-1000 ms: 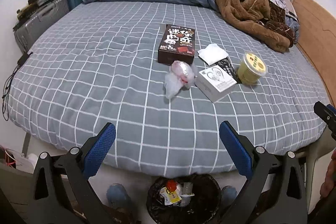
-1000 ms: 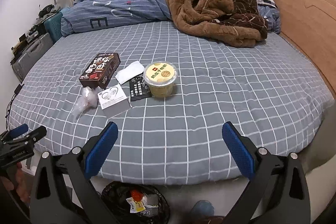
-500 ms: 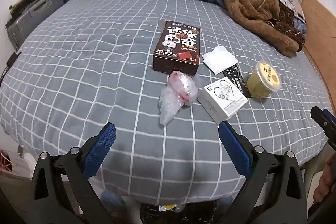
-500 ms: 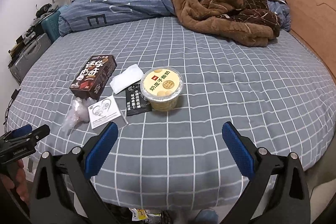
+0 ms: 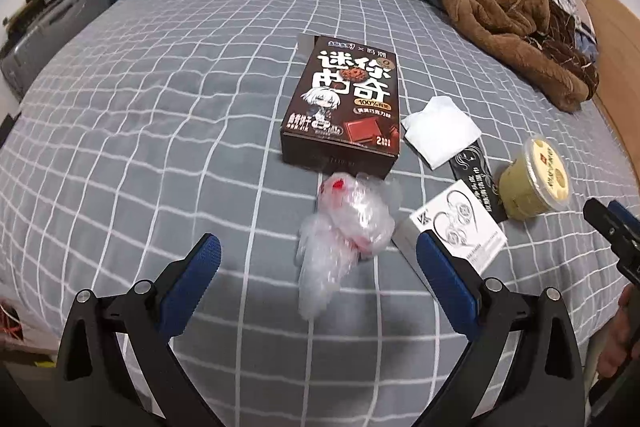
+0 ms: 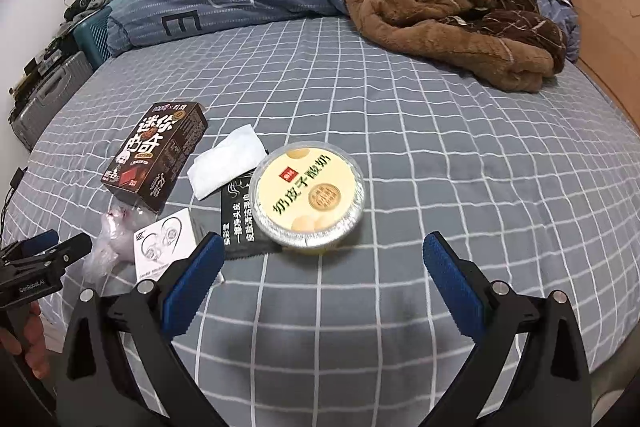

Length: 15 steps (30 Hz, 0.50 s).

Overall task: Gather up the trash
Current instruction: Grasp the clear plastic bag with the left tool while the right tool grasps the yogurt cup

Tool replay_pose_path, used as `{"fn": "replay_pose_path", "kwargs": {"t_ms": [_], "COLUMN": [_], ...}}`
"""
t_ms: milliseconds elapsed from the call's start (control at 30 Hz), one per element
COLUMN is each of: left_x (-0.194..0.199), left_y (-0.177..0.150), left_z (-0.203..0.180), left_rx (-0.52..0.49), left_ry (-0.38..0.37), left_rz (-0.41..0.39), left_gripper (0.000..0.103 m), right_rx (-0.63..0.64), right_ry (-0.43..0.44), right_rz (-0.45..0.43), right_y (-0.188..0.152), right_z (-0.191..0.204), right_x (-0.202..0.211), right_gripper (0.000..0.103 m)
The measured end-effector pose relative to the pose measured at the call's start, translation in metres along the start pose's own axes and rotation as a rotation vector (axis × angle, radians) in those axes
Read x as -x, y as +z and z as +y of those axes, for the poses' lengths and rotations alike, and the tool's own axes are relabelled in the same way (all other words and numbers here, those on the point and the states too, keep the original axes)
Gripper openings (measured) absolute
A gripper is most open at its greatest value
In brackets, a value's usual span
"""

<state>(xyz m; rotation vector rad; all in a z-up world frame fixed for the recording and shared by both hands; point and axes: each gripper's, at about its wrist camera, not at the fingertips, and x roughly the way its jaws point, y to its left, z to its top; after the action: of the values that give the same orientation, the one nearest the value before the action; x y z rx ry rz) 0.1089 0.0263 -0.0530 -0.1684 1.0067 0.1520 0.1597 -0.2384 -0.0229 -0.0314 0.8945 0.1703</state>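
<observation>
Here we hold both hand-held grippers spread: left hand-held gripper (image 5: 318,253) frames the bag (image 5: 347,223) at centre, right hand-held gripper (image 6: 322,255) the cup (image 6: 308,195); we should lower squarely, then pinch.

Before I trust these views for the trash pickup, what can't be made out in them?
- White earphone box: near corner hidden by the right tool finger, right wrist view.
- Black sachet: partly under the yogurt cup, left wrist view.
- Crumpled plastic bag: contents blurred, left wrist view.
</observation>
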Motion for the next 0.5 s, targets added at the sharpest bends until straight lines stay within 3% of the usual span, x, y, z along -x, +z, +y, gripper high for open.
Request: {"fn": "replay_pose_path", "kwargs": {"t_ms": [200,500], "left_x": [-0.018,-0.038], "left_y": [0.009,0.013], "left_z": [-0.004,-0.01], "left_rx": [-0.02,-0.046], "left_ry": [-0.01,-0.013], "left_rz": [0.015,0.045], "left_gripper": [0.095,0.086], "right_rx": [0.014,0.029], "right_ry": [0.005,-0.004], "right_rz": [0.012,0.035], "right_y": [0.01,0.018], "right_z": [0.008,0.015], "right_x": [-0.024,-0.05], "right_gripper": [0.095,0.095]}}
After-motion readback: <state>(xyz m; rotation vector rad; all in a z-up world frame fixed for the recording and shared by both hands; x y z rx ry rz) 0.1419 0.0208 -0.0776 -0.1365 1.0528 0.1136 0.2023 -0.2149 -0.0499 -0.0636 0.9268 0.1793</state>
